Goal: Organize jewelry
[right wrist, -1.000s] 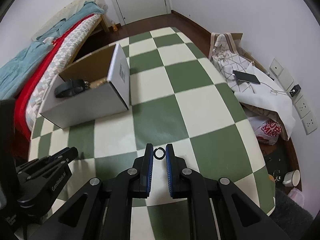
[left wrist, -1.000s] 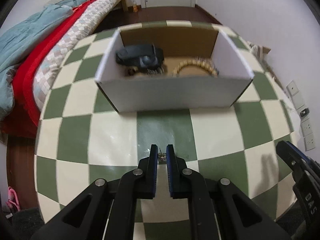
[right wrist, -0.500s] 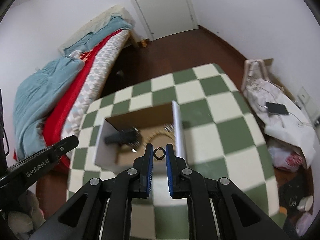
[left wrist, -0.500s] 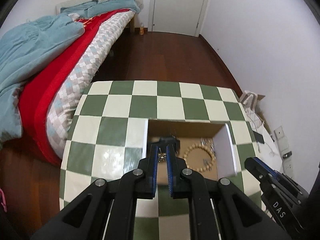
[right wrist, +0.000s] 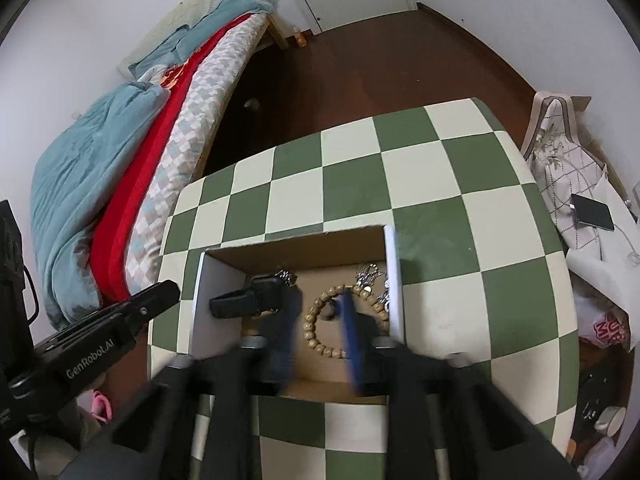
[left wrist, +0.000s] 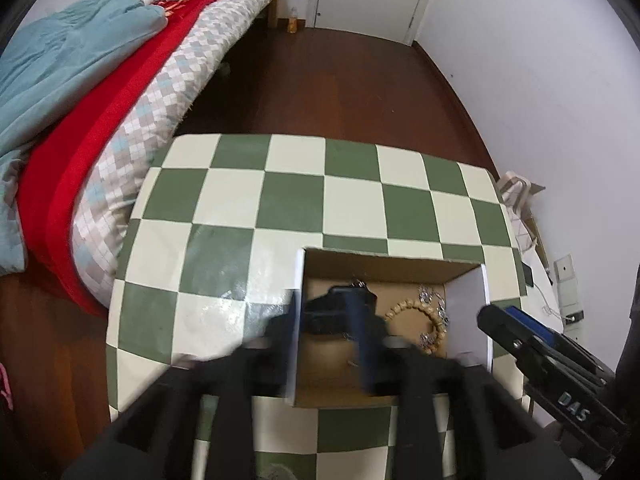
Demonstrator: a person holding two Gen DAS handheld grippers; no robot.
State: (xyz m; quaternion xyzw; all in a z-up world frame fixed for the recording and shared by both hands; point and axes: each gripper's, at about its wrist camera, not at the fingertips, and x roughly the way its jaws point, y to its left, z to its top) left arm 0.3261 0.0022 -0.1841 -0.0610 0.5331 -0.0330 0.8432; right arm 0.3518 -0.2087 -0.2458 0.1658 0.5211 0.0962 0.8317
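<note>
An open cardboard box (left wrist: 468, 296) (right wrist: 394, 276) with white outer walls stands on the green-and-cream checked table (left wrist: 224, 208) (right wrist: 440, 184). Inside lie a black watch (left wrist: 332, 312) (right wrist: 248, 300), a wooden bead bracelet (left wrist: 430, 314) (right wrist: 316, 332) and silver pieces (left wrist: 426, 294) (right wrist: 370, 274). My left gripper (left wrist: 326, 340) hangs open above the box's left part, its fingers blurred. My right gripper (right wrist: 318, 336) hangs open above the bracelet, also blurred. Nothing shows between either pair of fingers. Each gripper also shows at the edge of the other's view.
A bed (left wrist: 100, 92) (right wrist: 132, 128) with red and teal covers runs along the table's left side. Dark wood floor (left wrist: 320, 88) and a white door lie beyond. Bags, a phone (right wrist: 592, 216) and wall sockets sit to the right.
Both grippers, shut on small pieces and rising a second ago, came over the box and have opened. The small earring and ring they held are gone from between the fingers.
</note>
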